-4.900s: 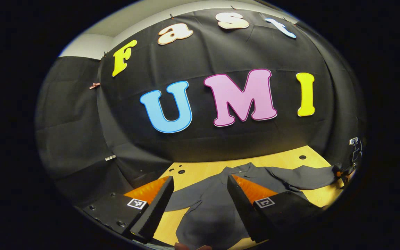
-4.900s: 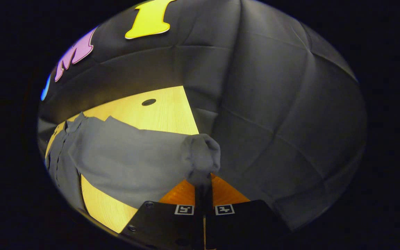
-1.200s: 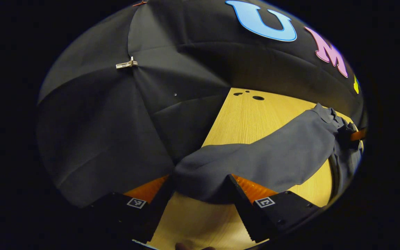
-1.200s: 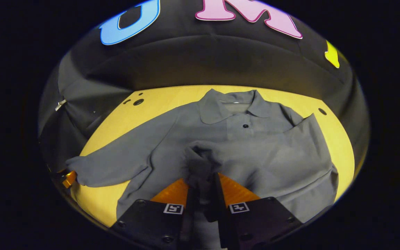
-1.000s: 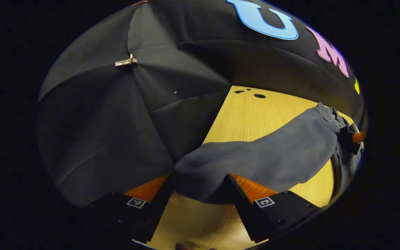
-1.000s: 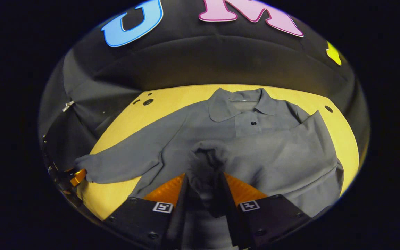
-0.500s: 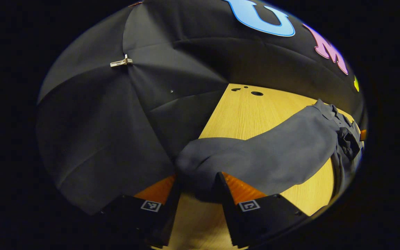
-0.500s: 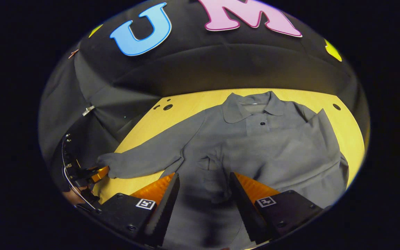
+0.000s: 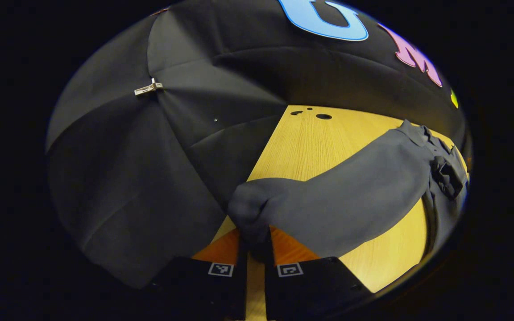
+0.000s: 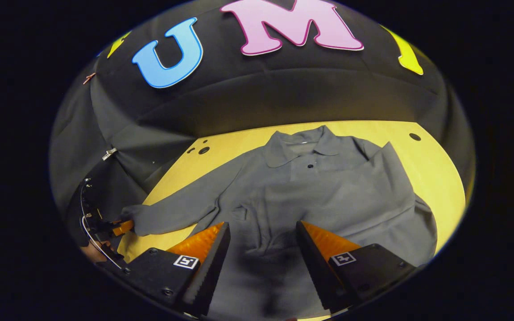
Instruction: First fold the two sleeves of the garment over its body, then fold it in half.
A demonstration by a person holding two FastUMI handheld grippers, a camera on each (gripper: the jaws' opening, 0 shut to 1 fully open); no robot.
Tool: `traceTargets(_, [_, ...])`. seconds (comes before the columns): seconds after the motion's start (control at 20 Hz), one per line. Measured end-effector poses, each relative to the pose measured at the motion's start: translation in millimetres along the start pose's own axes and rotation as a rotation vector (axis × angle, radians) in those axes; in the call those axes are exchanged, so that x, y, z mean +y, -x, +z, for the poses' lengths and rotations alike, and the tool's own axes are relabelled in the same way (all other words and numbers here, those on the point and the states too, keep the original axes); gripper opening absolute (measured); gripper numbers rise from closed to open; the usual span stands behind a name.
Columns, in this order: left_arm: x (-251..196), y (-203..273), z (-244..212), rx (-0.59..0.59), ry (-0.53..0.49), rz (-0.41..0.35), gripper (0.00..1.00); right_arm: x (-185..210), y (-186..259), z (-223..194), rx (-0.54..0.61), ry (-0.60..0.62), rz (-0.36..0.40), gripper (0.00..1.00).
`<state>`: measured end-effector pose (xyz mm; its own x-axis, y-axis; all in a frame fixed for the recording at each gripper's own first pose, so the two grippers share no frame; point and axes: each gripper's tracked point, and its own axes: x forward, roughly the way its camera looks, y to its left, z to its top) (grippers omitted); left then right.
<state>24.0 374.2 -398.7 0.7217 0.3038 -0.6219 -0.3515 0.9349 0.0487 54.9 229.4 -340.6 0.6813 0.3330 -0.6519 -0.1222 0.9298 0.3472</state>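
A grey collared shirt [image 10: 319, 196] lies face up on the wooden table [image 10: 435, 165]. Its right sleeve [image 10: 373, 187] is folded across the body, with the cuff [image 10: 257, 214] near the middle. My right gripper [image 10: 259, 240] hangs open just above the lower body, holding nothing. The left sleeve [image 10: 181, 214] still stretches out to the table's left edge. In the left gripper view my left gripper [image 9: 257, 243] is shut on that sleeve's cuff [image 9: 250, 209], and the sleeve [image 9: 355, 196] runs away to the upper right. The left gripper [image 10: 116, 228] shows far left in the right gripper view.
Black cloth walls close in the table on the back and left. Small round holes [image 9: 323, 116] mark the table's far left corner, another hole [image 10: 414, 136] sits at the far right. A metal clip [image 9: 147, 88] pins the cloth. Bare wood [image 9: 310, 147] lies beyond the left sleeve.
My left gripper has closed on the left cuff. My right gripper let go of the right cuff, opened wide and drew back a little; the folded sleeve stays on the body.
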Motion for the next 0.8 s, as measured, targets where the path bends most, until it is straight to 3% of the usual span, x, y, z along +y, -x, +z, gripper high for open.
traceTargets(0.35, [-21.5, 44.8, 52.0, -0.11, 0.019, -0.004, 0.18, -56.4, 32.4, 9.8, -0.044, 0.054, -0.056, 0.91])
traceTargets(0.8, [-127.7, 111.6, 128.1, -0.254, 0.045, -0.11, 0.18, -124.5, 72.8, 30.7, -0.092, 0.053, -0.106, 0.91])
